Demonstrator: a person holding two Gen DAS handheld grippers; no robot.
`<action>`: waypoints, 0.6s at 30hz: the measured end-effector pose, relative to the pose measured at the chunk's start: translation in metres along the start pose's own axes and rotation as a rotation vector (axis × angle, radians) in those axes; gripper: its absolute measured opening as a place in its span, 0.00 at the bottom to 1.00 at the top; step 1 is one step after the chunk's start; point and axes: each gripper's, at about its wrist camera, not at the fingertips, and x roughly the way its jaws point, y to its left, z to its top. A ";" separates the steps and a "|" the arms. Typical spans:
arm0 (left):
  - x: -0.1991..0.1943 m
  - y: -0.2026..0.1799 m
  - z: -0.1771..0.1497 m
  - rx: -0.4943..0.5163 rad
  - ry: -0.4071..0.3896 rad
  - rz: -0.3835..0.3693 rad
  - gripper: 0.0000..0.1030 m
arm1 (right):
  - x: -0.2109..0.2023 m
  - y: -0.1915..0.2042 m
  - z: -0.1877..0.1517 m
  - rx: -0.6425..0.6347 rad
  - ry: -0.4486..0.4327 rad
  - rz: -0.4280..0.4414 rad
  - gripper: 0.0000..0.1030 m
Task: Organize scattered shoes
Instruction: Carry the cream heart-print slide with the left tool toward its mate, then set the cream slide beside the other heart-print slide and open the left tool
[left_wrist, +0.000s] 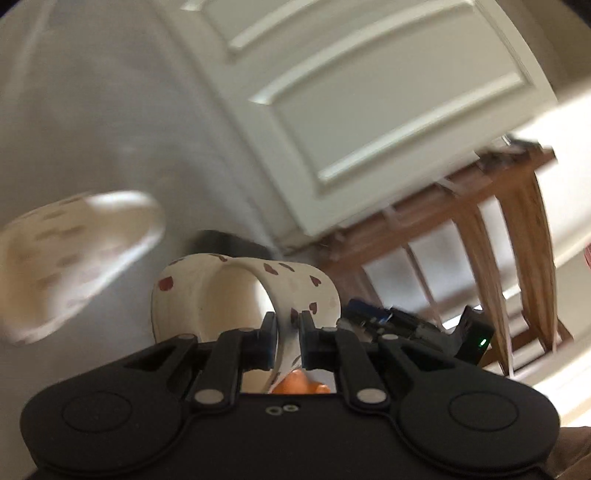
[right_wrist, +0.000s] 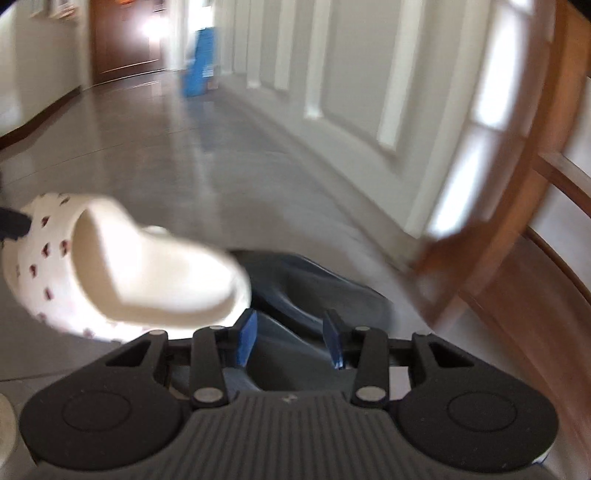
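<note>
In the left wrist view my left gripper (left_wrist: 288, 332) is shut on the strap of a white slipper with red heart prints (left_wrist: 207, 291), held off the floor. Its blurred twin (left_wrist: 74, 254) lies on the grey floor to the left. In the right wrist view the held white slipper (right_wrist: 122, 273) hangs at the left. My right gripper (right_wrist: 290, 332) is open, its blue pads (right_wrist: 246, 334) either side of a dark blue slipper (right_wrist: 314, 284) without visibly pressing it. The right gripper (left_wrist: 373, 319) also shows beside the white slipper.
A wooden shoe rack (left_wrist: 480, 229) stands to the right against a white panelled door (left_wrist: 369, 110); its frame (right_wrist: 517, 221) fills the right side. Glossy floor (right_wrist: 184, 166) runs down a hallway to a blue box (right_wrist: 201, 59) and a dark wooden door (right_wrist: 125, 40).
</note>
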 end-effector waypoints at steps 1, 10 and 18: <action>-0.008 0.013 -0.007 -0.037 -0.006 0.023 0.07 | 0.008 0.012 0.008 -0.026 0.006 0.020 0.43; -0.019 0.096 -0.040 -0.314 -0.098 0.115 0.10 | 0.044 0.094 0.023 -0.176 0.076 0.136 0.43; 0.014 0.117 -0.043 -0.387 -0.161 0.159 0.19 | 0.062 0.112 0.007 -0.244 0.167 0.168 0.43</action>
